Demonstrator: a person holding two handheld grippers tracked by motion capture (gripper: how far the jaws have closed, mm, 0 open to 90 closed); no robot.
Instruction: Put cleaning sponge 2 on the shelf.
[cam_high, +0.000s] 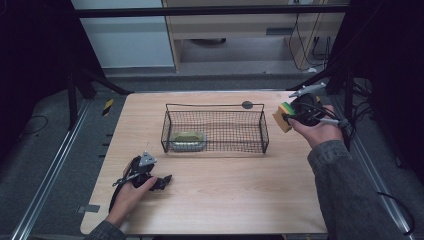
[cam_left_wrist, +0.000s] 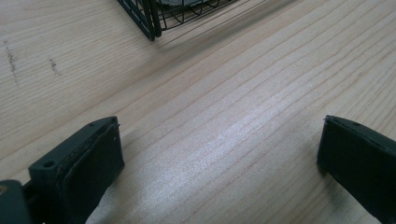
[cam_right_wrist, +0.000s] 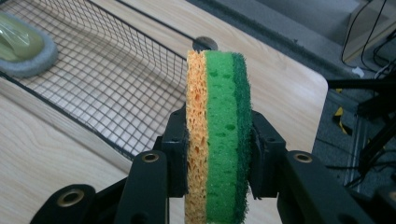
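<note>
Left gripper (cam_high: 162, 180) sits low over the near-left part of the desk (cam_high: 225, 190), held in the person's left hand (cam_high: 131, 192). In the left gripper view its fingers (cam_left_wrist: 81, 163) stand wide apart with bare wood grain between them; nothing is held. A corner of the wire basket (cam_left_wrist: 149, 18) shows at the top of that view, near but apart from the fingers.

Centre of the desk: the black wire basket (cam_high: 215, 131), open at the top, long side facing the person. Inside, at its left end, lies a grey-rimmed pad with a yellow-green top (cam_high: 188, 140), flat on the mesh floor.

Right: right gripper (cam_high: 286, 117) is raised just beyond the basket's right end, held in the person's right hand (cam_high: 317, 130), grey sleeve (cam_high: 345, 190) below it. Its fingers (cam_right_wrist: 175, 149) are closed on a sponge (cam_right_wrist: 217, 135), pressing its two broad faces. The sponge stands on edge, upright between the fingers: orange layer on one side, bright green in the middle, dark green scouring layer on the other. It is off the desk, outside the basket, just beside the basket's right wall.
</note>
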